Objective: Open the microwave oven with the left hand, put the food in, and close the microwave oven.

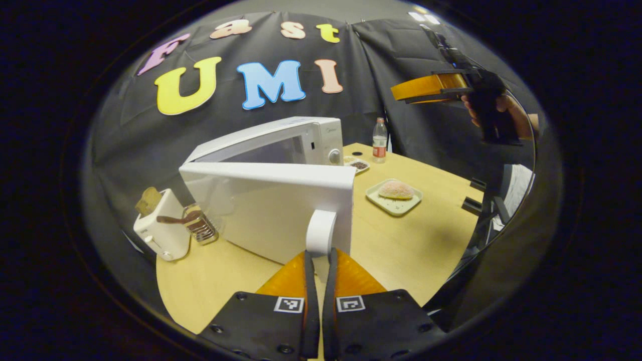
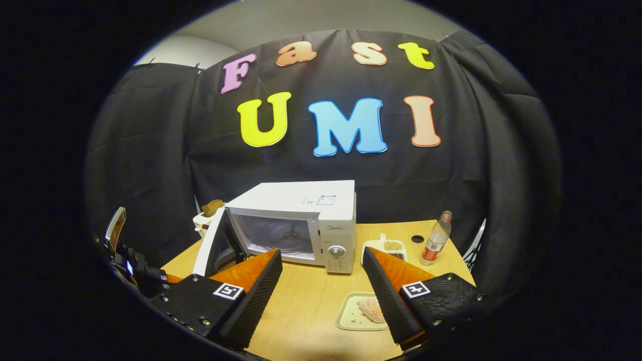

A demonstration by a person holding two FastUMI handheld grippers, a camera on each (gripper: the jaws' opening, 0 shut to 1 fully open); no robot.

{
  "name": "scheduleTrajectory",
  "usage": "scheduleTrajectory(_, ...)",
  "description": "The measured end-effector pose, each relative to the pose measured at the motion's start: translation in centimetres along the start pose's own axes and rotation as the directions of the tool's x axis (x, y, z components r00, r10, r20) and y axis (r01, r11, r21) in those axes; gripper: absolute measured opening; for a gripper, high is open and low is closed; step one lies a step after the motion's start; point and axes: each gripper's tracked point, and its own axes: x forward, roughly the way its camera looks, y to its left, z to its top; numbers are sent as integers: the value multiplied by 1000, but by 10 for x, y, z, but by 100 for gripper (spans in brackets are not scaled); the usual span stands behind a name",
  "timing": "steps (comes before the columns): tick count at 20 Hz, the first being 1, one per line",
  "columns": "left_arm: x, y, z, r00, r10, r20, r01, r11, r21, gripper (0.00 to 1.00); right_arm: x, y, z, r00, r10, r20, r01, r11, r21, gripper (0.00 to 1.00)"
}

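Observation:
The white microwave (image 1: pixel 311 138) stands on the wooden table (image 1: pixel 416 250) with its door (image 1: pixel 271 210) swung wide open. My left gripper (image 1: pixel 319 254) is shut on the door's white handle (image 1: pixel 321 228), which runs down between its fingers. In the right gripper view the microwave (image 2: pixel 301 200) shows its lit, bare cavity (image 2: pixel 276 235), and the door (image 2: pixel 210 248) stands out to the left. My right gripper (image 2: pixel 321 253) is open, held above the table with nothing between its fingers. The pink round food (image 2: pixel 371 310) lies on a pale square plate (image 2: pixel 348 317) just below it. That food (image 1: pixel 396 189) and the raised right gripper (image 1: pixel 396 94) also appear in the left gripper view.
A white toaster (image 1: pixel 160 230) with a slice of bread stands left of the door, a small wire rack (image 1: pixel 200 225) beside it. A bottle (image 2: pixel 435 240) and a small dish of beans (image 2: pixel 387 246) sit right of the microwave. A hand (image 1: pixel 504 108) holds the right gripper.

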Motion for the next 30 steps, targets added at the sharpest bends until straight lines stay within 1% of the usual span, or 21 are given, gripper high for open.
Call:
scheduleTrajectory(1, -9, 5, -6, 1000, 1, -10, -1, 1000, -1, 10, 4, 8, -3, 1000, 12, -3, -12, 1000, 2, 99)
scheduleTrajectory(2, -9, 2, -14, 999, -20, -30, 20, 1000, 9, 9, 9, 15, -8, 1000, 20, -11, -20, 1000, -3, 99)
scheduleTrajectory(4, -28, 8, -28, 998, -20, -52, 23, 998, 59, 7, 20, 27, -23, 999, 29, -42, -29, 1000, -5, 99)
scheduleTrajectory(5, -32, 14, -32, 999, -13, -52, 16, 998, 58, 7, 26, 32, -30, 998, 30, -63, -30, 1000, -8, 99)
scheduleTrajectory(7, -39, 14, -29, 999, -51, -10, 51, 999, 3, 7, 33, 42, -40, 994, 40, -99, -42, 999, -28, 99)
scheduleTrajectory(8, -40, 15, -26, 999, -49, 10, 49, 999, -7, 7, 35, 46, -42, 993, 43, -107, -48, 998, -43, 99)
scheduleTrajectory(9, -37, 18, -26, 1000, -23, 16, 23, 1000, -11, 7, 35, 47, -40, 993, 44, -108, -50, 997, -56, 99)
scheduleTrajectory(10, -34, 15, -23, 999, -21, 33, 22, 999, -26, 7, 36, 48, -40, 993, 42, -107, -49, 997, -64, 99)
scheduleTrajectory(13, -18, 11, -18, 997, 29, 69, -26, 999, -44, 7, 38, 46, -39, 993, 26, -114, -35, 996, -82, 99)
scheduleTrajectory(15, -15, 14, -17, 995, 80, 67, -76, 996, -54, 7, 35, 45, -38, 994, 20, -112, -29, 996, -82, 99)
scheduleTrajectory(16, -15, 12, -16, 993, 100, 69, -95, 992, -80, 8, 34, 42, -39, 993, 16, -114, -25, 996, -84, 99)
scheduleTrajectory(18, -18, -15, -8, 993, 68, 92, -56, 990, -127, 8, 31, 32, -37, 994, 0, -110, -10, 996, -93, 99)
scheduleTrajectory(19, -17, -32, -7, 995, 41, 91, -29, 991, -134, 11, 30, 26, -34, 995, -6, -103, -3, 996, -88, 99)
scheduleTrajectory(20, -13, -40, -9, 996, 45, 83, -34, 991, -129, 14, 32, 24, -35, 995, -6, -104, -3, 997, -81, 99)
scheduleTrajectory(21, -6, -45, -10, 996, 50, 69, -41, 991, -131, 14, 33, 20, -36, 994, -6, -111, -2, 997, -79, 99)
scheduleTrajectory(22, 2, -44, -10, 996, 65, 63, -55, 989, -136, 16, 32, 16, -37, 993, -6, -114, -3, 997, -80, 99)
scheduleTrajectory(24, 6, -24, -4, 984, 165, 63, -154, 976, -155, 17, 31, 8, -36, 994, -1, -114, -8, 997, -79, 99)
scheduleTrajectory(25, 8, -20, -2, 983, 170, 68, -155, 969, -191, 17, 32, 5, -37, 993, -1, -116, -8, 997, -78, 99)
scheduleTrajectory(26, 10, -24, -4, 983, 175, 57, -158, 961, -226, 13, 32, 1, -40, 993, 1, -122, -10, 997, -72, 99)
scheduleTrajectory(28, 9, -19, -10, 980, 197, 34, -183, 953, -242, 8, 35, -7, -46, 990, 3, -138, -13, 998, -66, 99)
scheduleTrajectory(30, 0, -9, -18, 971, 240, 17, -228, 940, -255, 9, 38, -14, -54, 987, 13, -159, -24, 997, -69, 99)
